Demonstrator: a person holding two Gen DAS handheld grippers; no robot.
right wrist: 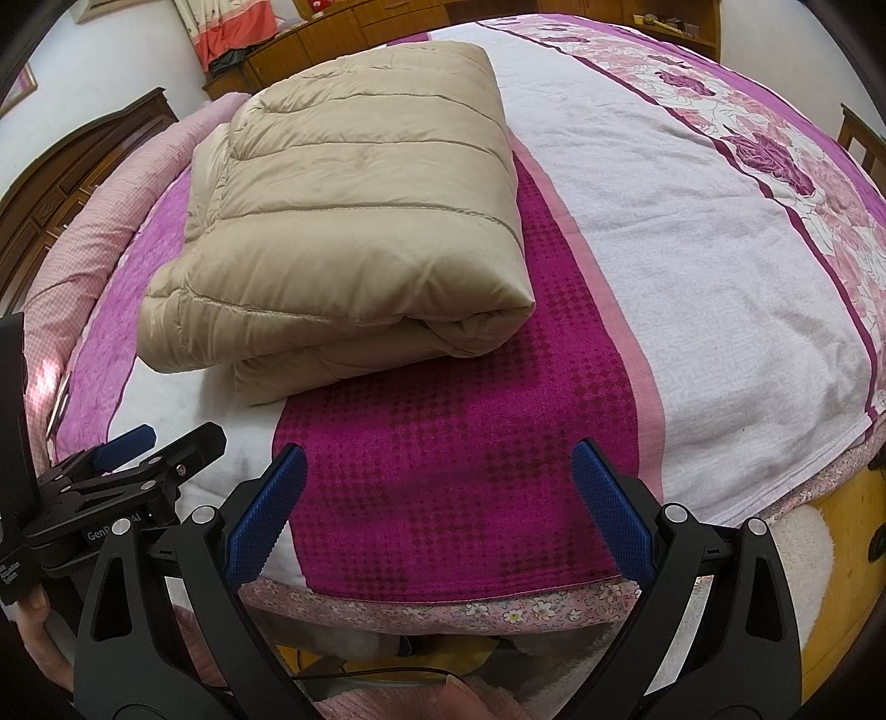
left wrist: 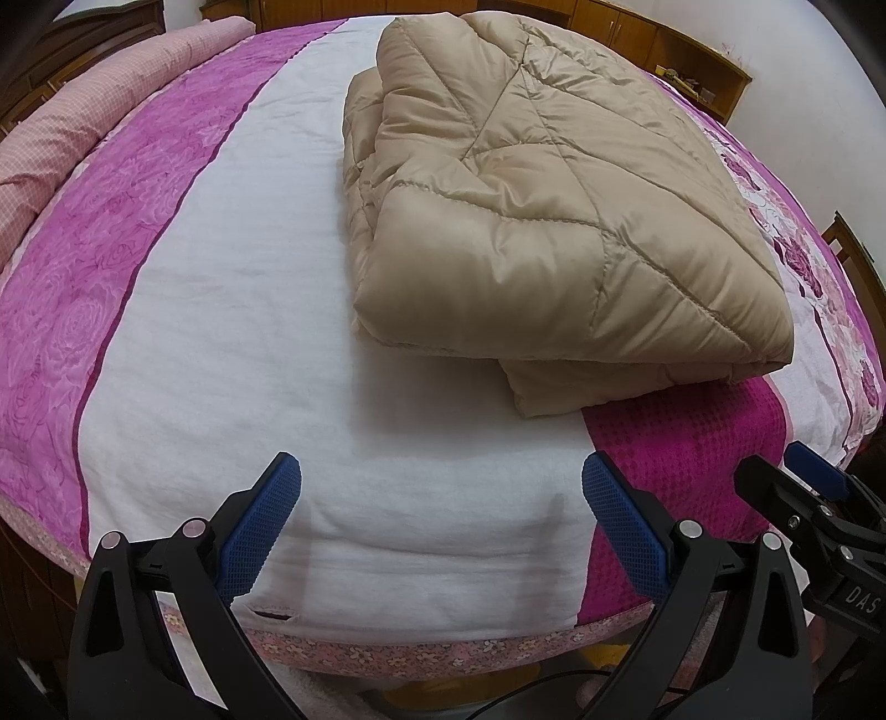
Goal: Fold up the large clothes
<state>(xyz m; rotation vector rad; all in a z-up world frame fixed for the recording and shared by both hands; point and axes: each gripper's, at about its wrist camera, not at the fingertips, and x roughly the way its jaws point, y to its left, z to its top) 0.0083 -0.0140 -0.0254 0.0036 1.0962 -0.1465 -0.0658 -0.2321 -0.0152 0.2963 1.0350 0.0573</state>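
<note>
Grippers first: the left gripper hangs over the near edge of the bed with its blue-padded fingers spread wide and nothing between them; the right gripper is likewise released, its pads apart above a magenta woven towel; each tool shows at the edge of the other's view, the right one at the left camera's lower right, the left one at the right camera's lower left, so the two sit side by side, near but not touching.

Below the left gripper lies a white towel spread flat on the bedspread; just beside it, to the right, the magenta towel runs to the bed's edge; a pink floral hem borders both.

Beyond the grippers, well clear of either, a beige quilted garment rests folded into a thick, puffy bundle; its near corner overlaps the seam where the white and magenta towels meet. A pink checked bolster lies along the far left side; wooden cabinets stand behind the bed.
</note>
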